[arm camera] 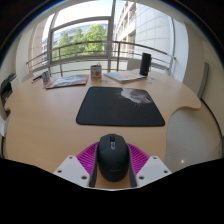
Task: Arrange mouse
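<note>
A black computer mouse (112, 157) sits between the two fingers of my gripper (112, 150). The magenta pads (88, 156) press against both of its sides, so the gripper is shut on it. The mouse points away from me, over the near part of the wooden table (40, 125). A black mouse mat (120, 105) with a pale mark at its far right lies flat on the table just beyond the fingers, apart from the mouse.
At the table's far edge stand a small cup (96, 72), a dark upright object (145, 64), an open magazine (65, 80) and some papers (125, 75). Large windows with a railing are behind. The table's right edge curves inward (185, 105).
</note>
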Demonstrator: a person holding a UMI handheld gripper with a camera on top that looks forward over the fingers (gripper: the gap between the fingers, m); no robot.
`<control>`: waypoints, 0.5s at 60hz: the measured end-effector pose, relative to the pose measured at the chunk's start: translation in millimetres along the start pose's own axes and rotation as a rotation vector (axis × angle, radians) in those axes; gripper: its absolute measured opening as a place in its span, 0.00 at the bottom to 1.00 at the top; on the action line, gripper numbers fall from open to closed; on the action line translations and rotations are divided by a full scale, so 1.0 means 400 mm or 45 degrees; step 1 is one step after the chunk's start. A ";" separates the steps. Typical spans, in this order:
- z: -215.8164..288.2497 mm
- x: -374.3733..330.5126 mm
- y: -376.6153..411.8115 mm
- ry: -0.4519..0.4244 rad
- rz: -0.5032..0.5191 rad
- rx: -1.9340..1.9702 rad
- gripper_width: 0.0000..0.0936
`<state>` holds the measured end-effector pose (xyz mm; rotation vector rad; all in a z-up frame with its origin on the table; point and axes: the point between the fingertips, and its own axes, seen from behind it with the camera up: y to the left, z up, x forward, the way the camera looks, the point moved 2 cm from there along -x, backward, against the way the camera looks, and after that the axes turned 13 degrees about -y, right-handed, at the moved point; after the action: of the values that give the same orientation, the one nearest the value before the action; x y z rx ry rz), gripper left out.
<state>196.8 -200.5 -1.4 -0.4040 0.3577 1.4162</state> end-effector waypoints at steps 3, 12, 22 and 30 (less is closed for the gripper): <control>-0.002 -0.003 0.002 0.015 -0.007 -0.033 0.45; 0.085 -0.056 0.030 -0.019 0.018 -0.040 0.42; 0.430 -0.139 0.032 -0.279 0.046 0.031 0.41; 0.620 -0.024 -0.026 -0.402 0.035 0.078 0.41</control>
<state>206.1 -92.2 222.0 -0.1215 0.1492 1.4646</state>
